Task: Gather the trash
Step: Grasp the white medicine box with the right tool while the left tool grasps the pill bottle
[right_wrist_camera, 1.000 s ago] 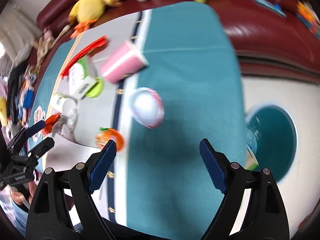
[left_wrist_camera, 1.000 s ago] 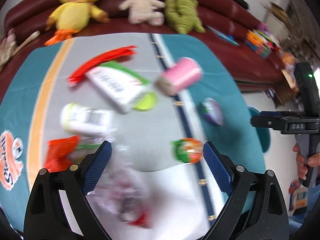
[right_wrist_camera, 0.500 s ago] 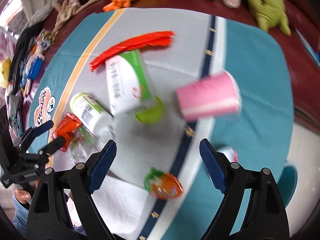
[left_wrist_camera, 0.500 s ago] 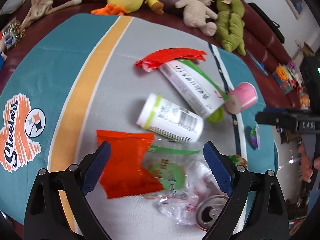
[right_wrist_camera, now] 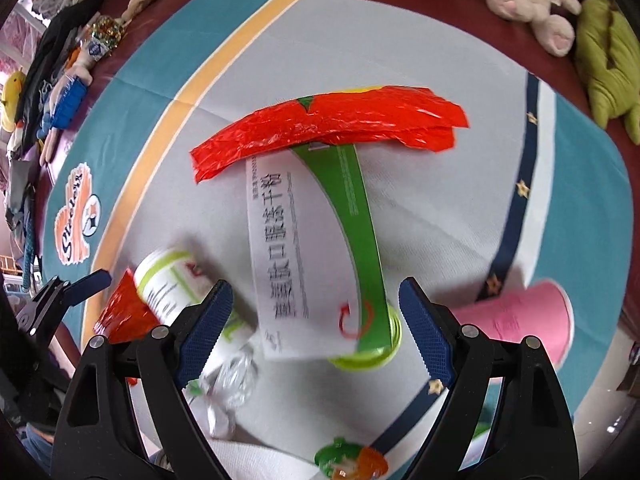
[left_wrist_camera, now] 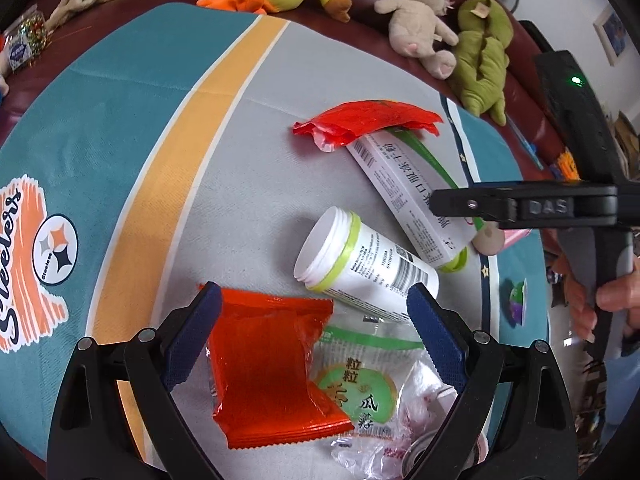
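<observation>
On the tablecloth [left_wrist_camera: 248, 184]: white jar [left_wrist_camera: 360, 268], lidless, on its side; pink cup [right_wrist_camera: 520, 320] toppled; white-green box [right_wrist_camera: 312, 248]. Left gripper [left_wrist_camera: 312, 336] wide, empty, above orange wrapper [left_wrist_camera: 268, 364]; right gripper [right_wrist_camera: 312, 332] wide, empty, over box.

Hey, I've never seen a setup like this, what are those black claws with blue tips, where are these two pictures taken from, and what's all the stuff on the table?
Those claws are two hand-held grippers, one in each of a person's hands. Each carries a camera that looks out along its own two fingers, so you get one picture per gripper.

The left gripper is open and holds nothing. It hangs over an orange packet and a clear bag with a green label. A white bottle lies on its side beyond them.

The right gripper is also open and empty, above a white and green box. A red wrapper lies across the box's far end. A pink cup lies to the right.

Everything lies on a teal and grey tablecloth, with plush toys on a sofa behind.
</observation>
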`<state>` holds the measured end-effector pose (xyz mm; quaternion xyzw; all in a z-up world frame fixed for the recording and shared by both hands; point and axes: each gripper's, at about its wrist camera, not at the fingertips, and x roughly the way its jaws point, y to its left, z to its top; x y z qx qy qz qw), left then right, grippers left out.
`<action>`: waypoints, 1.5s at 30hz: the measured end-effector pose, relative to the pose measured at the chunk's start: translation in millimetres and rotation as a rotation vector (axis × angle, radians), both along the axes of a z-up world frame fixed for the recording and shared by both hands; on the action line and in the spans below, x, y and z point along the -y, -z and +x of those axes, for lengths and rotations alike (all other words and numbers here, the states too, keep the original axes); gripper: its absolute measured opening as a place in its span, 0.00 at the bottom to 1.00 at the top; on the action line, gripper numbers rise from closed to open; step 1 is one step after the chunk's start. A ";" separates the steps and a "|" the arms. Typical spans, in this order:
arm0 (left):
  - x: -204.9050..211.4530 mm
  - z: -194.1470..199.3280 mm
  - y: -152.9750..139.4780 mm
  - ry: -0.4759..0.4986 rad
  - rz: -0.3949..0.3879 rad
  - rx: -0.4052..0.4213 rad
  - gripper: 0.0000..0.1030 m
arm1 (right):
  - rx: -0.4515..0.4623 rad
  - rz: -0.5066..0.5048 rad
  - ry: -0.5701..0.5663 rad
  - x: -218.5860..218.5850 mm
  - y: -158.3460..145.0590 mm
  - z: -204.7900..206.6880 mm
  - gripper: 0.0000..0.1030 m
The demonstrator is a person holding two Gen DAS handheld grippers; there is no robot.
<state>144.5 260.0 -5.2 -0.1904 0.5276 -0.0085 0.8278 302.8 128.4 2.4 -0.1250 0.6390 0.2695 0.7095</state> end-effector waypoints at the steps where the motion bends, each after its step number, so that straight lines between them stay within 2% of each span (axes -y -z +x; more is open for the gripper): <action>1: -0.5 -0.1 1.0 -0.001 -0.003 -0.003 0.91 | -0.005 -0.006 -0.003 -3.0 4.9 3.9 0.79; 7: -0.3 1.2 4.8 -0.010 -0.008 -0.019 0.91 | -0.032 0.012 0.012 -9.2 26.1 16.0 0.79; 9: 1.0 2.8 5.9 -0.014 -0.012 -0.025 0.91 | -0.031 0.039 0.012 -8.3 27.6 14.9 0.73; 17: 9.9 7.9 3.3 -0.003 -0.035 -0.022 0.91 | -0.022 0.125 0.055 22.0 -0.1 -3.7 0.71; 23: 21.8 25.2 8.2 -0.006 -0.057 -0.034 0.91 | -0.032 0.175 0.119 70.7 -23.1 -19.6 0.71; 30: 38.5 45.1 17.2 -0.003 0.018 -0.028 0.90 | -0.082 0.194 0.159 124.4 -20.2 -52.1 0.71; 34: 52.6 48.3 16.5 0.028 0.075 -0.007 0.71 | -0.095 0.209 0.190 150.2 -14.7 -66.9 0.71; 36: 64.4 49.6 14.2 0.070 0.095 0.009 0.66 | -0.098 0.212 0.196 158.1 -12.8 -71.6 0.71; 42: 104.7 53.0 12.5 0.235 0.133 0.014 0.65 | -0.112 0.226 0.233 183.7 -6.1 -85.9 0.71; 45: 116.4 54.5 9.2 0.238 0.162 0.004 0.66 | -0.135 0.232 0.250 192.2 -0.1 -94.3 0.71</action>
